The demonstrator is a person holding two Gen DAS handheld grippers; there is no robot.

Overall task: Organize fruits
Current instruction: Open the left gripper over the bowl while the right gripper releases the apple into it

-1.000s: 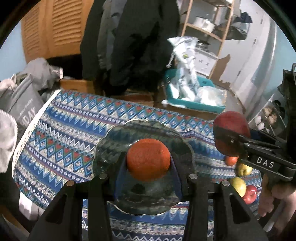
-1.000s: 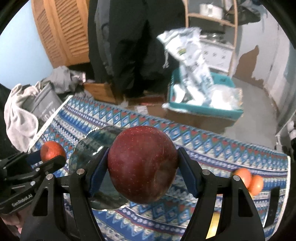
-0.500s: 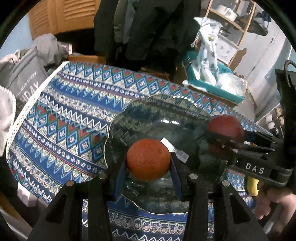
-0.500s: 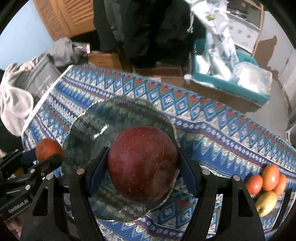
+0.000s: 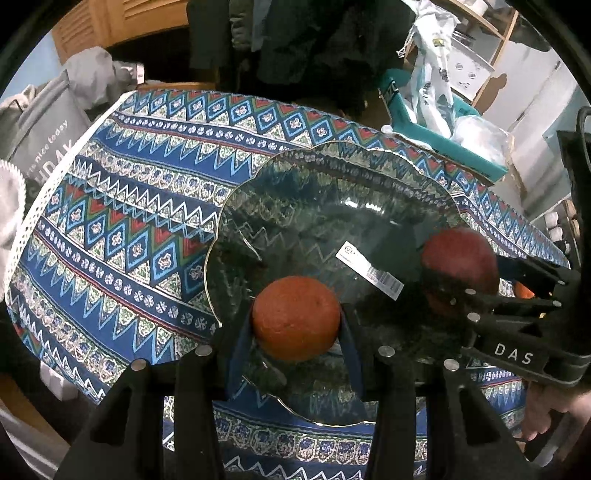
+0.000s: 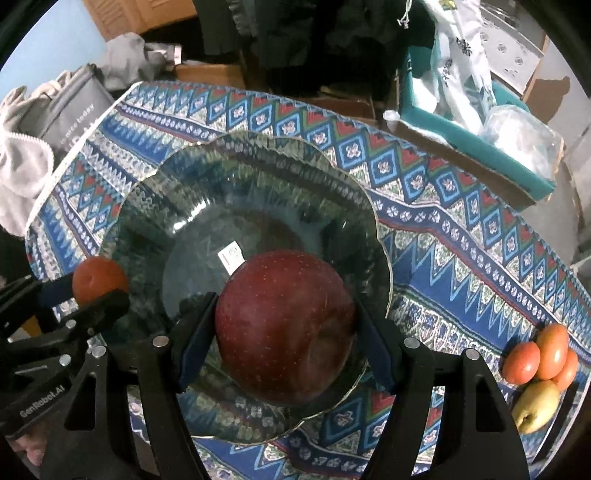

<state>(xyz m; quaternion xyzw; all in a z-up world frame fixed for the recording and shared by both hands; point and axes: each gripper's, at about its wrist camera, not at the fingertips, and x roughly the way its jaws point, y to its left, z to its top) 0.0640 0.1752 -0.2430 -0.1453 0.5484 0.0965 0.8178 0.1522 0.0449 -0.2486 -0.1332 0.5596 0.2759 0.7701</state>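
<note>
A lived-in home: hanging coats (image 5: 295,44), louvred wardrobe (image 5: 129,22) (cluttered shelves (image 5: 491,40) too).

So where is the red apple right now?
The red apple is clamped in the right hand-held gripper, over the glass plate, right of the orange.

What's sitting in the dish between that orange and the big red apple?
Only a barcode sticker on the glass plate, seen in the left wrist view, between the orange and the apple.

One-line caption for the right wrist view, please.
Right gripper holds a dark red apple over a glass plate; left gripper brings an orange alongside.
</note>
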